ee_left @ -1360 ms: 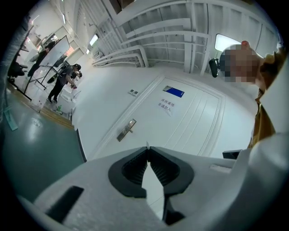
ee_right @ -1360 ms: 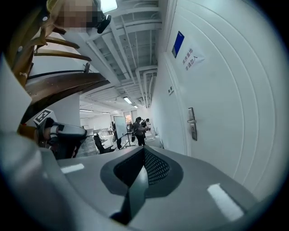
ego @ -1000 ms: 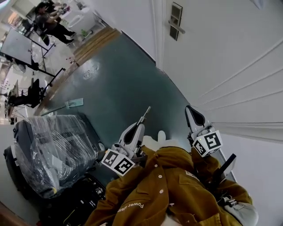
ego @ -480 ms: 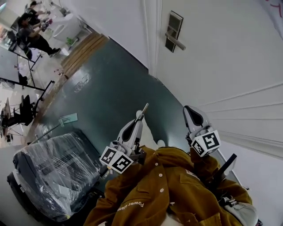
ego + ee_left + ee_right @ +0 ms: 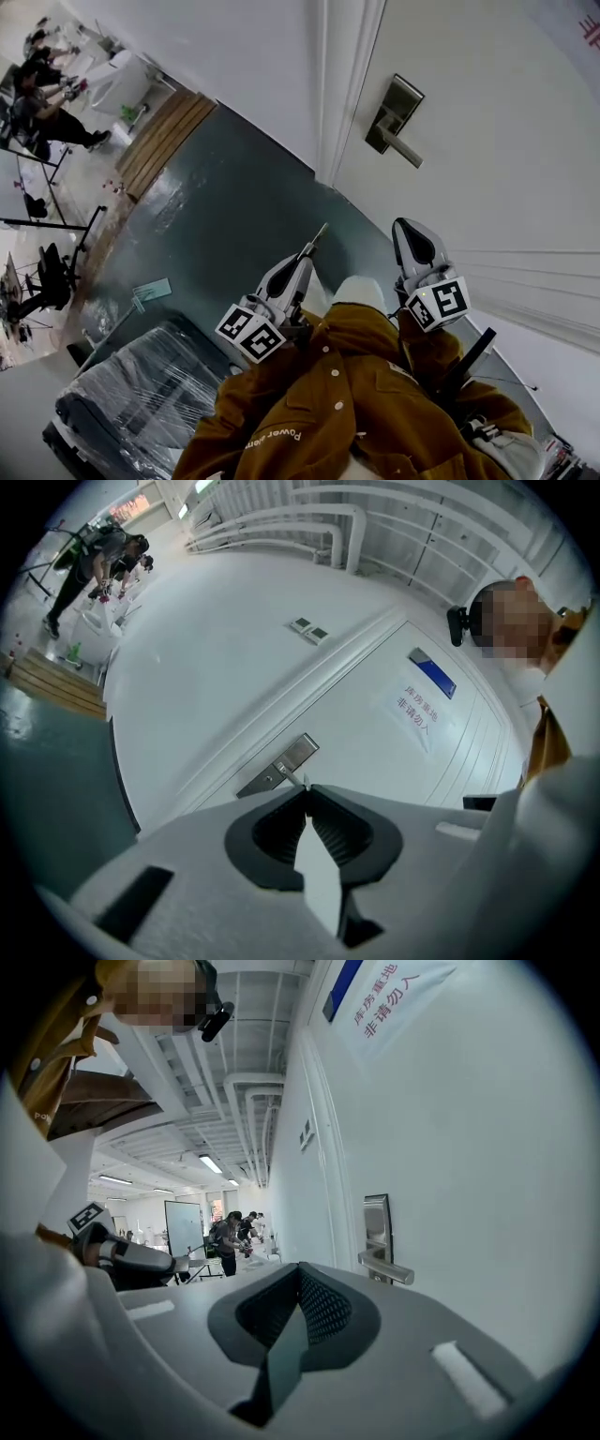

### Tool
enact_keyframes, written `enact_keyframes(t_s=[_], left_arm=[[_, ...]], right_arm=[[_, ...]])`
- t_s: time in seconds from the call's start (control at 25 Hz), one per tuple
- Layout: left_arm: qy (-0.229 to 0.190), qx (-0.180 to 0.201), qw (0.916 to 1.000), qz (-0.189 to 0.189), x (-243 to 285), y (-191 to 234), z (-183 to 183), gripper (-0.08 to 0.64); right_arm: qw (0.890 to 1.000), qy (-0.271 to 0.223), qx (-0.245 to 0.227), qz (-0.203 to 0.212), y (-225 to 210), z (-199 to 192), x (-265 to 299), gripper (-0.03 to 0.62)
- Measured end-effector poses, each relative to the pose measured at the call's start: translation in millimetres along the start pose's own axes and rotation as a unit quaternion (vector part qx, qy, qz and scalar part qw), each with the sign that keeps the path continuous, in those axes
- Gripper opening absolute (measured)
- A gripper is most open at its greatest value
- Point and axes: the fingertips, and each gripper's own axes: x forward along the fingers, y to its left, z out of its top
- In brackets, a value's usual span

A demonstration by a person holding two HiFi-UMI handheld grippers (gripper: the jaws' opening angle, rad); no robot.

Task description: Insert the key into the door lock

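Observation:
A metal lock plate [image 5: 395,113] with a lever handle [image 5: 406,151] sits on the white door [image 5: 487,141] ahead. My left gripper [image 5: 306,253] is shut on a thin silver key [image 5: 317,236], which sticks out past its tips towards the door frame. In the left gripper view the key's tip [image 5: 305,784] shows just above the closed jaws [image 5: 306,793], with the lock plate [image 5: 284,763] a little beyond. My right gripper [image 5: 404,226] is shut with nothing in it, below the handle and apart from it. Its own view shows the lock plate [image 5: 377,1225] and lever [image 5: 386,1267] to the right of the gripper [image 5: 298,1267].
A dark bulky thing wrapped in clear plastic [image 5: 141,403] stands at the lower left on the green floor [image 5: 234,206]. People [image 5: 42,94] work far off at the upper left, near a wooden platform [image 5: 164,136]. A paper sign [image 5: 419,705] hangs on the door.
Both grippers have travelled along the floor towards the door. The lock plate now sits lower and further right in the head view, closer to the grippers. Both grippers stay shut.

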Motion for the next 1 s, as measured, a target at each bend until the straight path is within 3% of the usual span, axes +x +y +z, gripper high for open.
enact_keyframes(t_s=[0.2, 0.4, 0.48, 0.76, 0.84, 1.0], left_arm=[[0.014, -0.057, 0.9980, -0.022, 34, 26, 21, 0.021], [0.043, -0.128, 0.9899, -0.044, 81, 50, 14, 0.021], [0.053, -0.141, 0.9873, -0.051, 98, 57, 9, 0.021], [0.071, -0.159, 0.9826, -0.064, 127, 48, 7, 0.021], [0.073, -0.161, 0.9822, -0.063, 128, 45, 9, 0.021], [0.079, -0.160, 0.9821, -0.059, 134, 46, 5, 0.021]], right_arm=[[0.999, 0.010, -0.044, -0.021, -8, 18, 28, 0.006], [0.988, 0.050, -0.138, -0.049, -46, 24, 50, 0.011], [0.980, 0.070, -0.179, -0.052, -65, 20, 62, 0.207], [0.951, 0.169, -0.254, -0.042, -119, -13, 91, 0.268], [0.945, 0.189, -0.264, -0.039, -128, -19, 97, 0.265], [0.937, 0.198, -0.282, -0.049, -139, -22, 100, 0.132]])
